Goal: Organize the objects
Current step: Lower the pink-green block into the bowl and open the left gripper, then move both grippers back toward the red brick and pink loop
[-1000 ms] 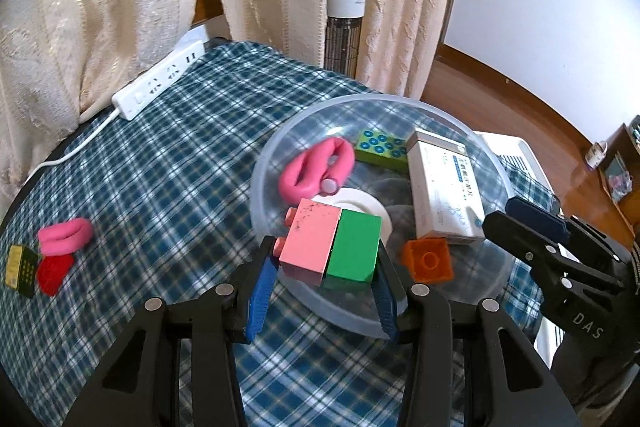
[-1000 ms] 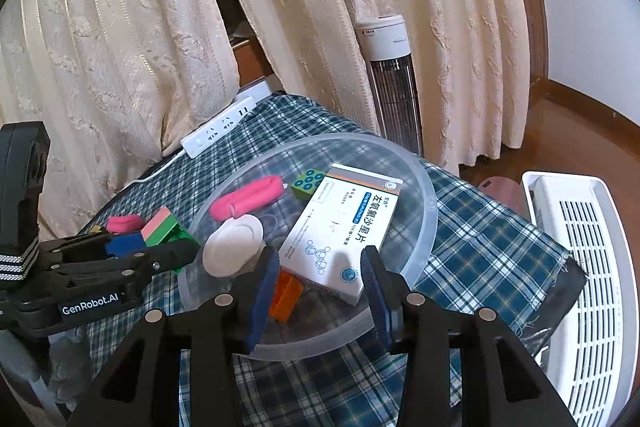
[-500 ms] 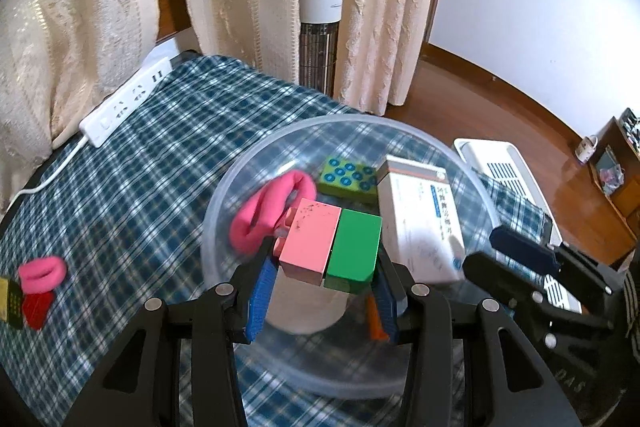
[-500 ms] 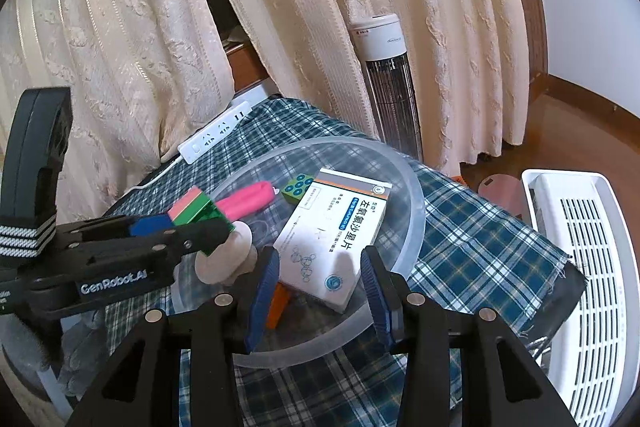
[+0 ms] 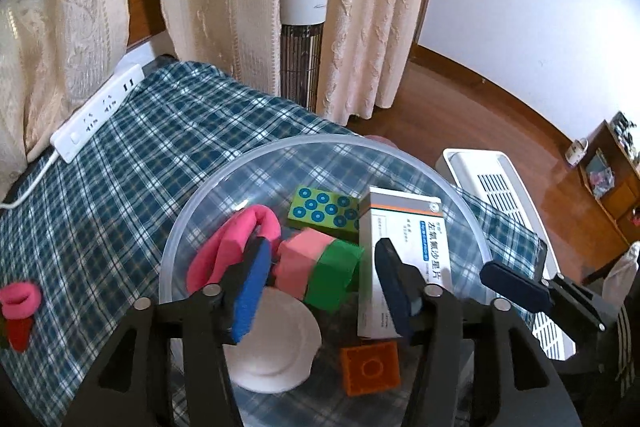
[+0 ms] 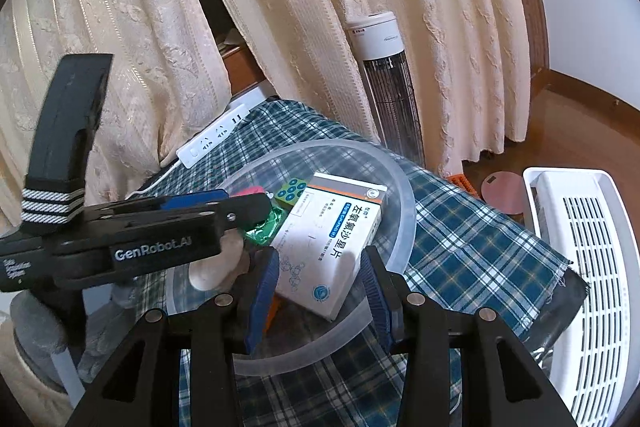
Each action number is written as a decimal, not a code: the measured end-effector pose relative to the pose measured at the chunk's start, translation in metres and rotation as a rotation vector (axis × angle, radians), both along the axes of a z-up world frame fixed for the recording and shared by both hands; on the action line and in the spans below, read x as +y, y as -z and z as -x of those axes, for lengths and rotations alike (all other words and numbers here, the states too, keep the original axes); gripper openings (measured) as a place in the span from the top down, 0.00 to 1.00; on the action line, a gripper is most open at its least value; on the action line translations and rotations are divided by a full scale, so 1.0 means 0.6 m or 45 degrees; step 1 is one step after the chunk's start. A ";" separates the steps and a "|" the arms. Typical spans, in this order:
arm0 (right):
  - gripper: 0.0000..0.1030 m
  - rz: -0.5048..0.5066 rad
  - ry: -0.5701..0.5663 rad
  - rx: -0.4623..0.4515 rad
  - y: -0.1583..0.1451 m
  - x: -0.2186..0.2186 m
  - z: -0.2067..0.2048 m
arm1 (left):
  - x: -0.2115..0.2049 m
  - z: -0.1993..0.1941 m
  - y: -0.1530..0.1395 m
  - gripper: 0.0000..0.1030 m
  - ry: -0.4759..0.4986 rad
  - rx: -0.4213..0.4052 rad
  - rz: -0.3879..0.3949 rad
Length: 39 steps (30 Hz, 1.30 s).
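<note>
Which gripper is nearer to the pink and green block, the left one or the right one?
Left. The left gripper has just opened, with the pink and green block between its fingers above the clear bowl. The right gripper is off to the side, at the bowl's rim.

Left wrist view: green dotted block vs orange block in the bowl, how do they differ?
The green dotted block shows blue circles on top; the orange block shows one embossed ring. Green dotted block lies at the far side of the clear bowl, orange block at the near side. Green dotted block looks oblong, orange block squarer. Both lie flat inside.
</note>
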State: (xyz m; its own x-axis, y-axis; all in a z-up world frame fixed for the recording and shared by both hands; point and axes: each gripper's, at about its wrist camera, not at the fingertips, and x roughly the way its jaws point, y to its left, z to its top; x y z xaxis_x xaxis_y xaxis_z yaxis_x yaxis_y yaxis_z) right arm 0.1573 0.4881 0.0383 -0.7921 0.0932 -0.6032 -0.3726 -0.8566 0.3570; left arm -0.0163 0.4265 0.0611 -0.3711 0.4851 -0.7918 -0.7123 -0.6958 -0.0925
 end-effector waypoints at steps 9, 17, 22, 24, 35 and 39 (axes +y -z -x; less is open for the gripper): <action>0.56 0.004 -0.008 0.004 -0.001 -0.001 -0.001 | -0.020 0.000 -0.005 0.44 -0.039 0.016 -0.001; 0.44 -0.004 -0.009 0.019 -0.010 -0.014 -0.003 | -0.053 0.002 -0.007 0.41 -0.100 0.017 0.004; 0.39 -0.001 -0.020 0.023 -0.015 -0.024 -0.002 | -0.081 0.005 -0.007 0.37 -0.156 0.010 -0.003; 0.34 0.002 -0.021 0.031 -0.018 -0.028 -0.003 | -0.092 0.005 -0.009 0.36 -0.178 0.014 -0.006; 0.29 0.008 -0.054 0.032 -0.026 -0.063 0.002 | -0.146 -0.003 -0.016 0.32 -0.251 0.055 -0.006; 0.28 0.003 -0.077 0.030 -0.029 -0.082 0.007 | -0.168 -0.004 -0.016 0.32 -0.278 0.055 -0.010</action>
State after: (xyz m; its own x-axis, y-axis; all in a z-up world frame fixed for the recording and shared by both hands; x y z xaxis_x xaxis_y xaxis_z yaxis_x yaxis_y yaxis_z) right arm 0.1532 0.4388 0.0557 -0.8101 0.0436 -0.5846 -0.3119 -0.8764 0.3669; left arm -0.0140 0.3255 0.0707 -0.5013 0.3953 -0.7697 -0.5480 -0.8335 -0.0711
